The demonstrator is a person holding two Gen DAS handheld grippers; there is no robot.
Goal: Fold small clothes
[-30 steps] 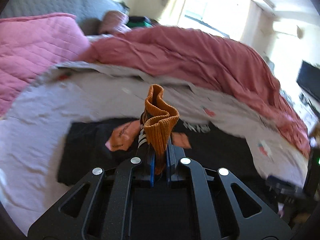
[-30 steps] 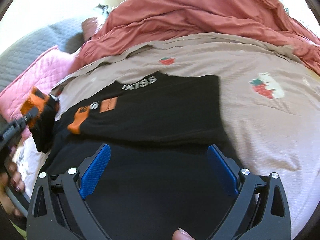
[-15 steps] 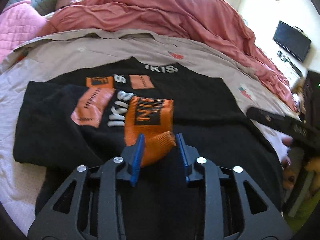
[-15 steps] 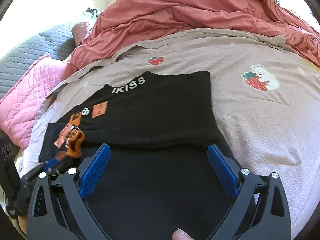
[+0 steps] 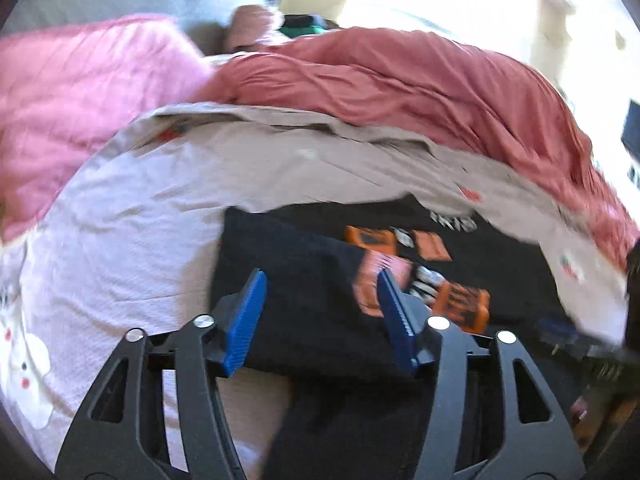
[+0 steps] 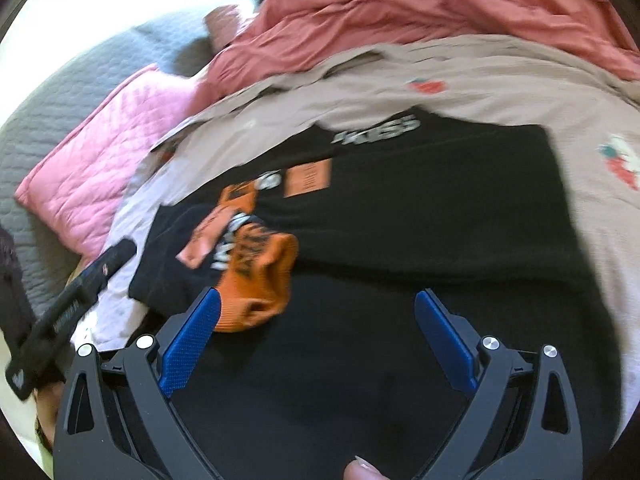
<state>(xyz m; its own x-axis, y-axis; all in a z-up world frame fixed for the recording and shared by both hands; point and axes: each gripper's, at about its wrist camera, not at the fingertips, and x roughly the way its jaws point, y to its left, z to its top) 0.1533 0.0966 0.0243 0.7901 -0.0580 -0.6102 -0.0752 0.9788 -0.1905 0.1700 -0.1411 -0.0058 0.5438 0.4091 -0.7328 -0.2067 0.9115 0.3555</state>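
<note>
2 grippers empty: left gripper (image 5: 320, 316) jaws opening, right gripper (image 6: 316, 336) jaws wide. Orange knit sock (image 6: 256, 280) lies on the folded black printed garment (image 6: 420, 208); next, square it flat there.

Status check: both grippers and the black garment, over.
Left gripper opening, nothing between its jaws. Right gripper open, empty. Black garment flat on the bed, orange cuff lying on it. Nothing in the way.

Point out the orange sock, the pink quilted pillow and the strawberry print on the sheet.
orange sock (image 6: 260, 280): right wrist view, ribbed middle.
pink quilted pillow (image 6: 100, 160): right wrist view, top face.
strawberry print (image 6: 427, 86): right wrist view, red centre.
</note>
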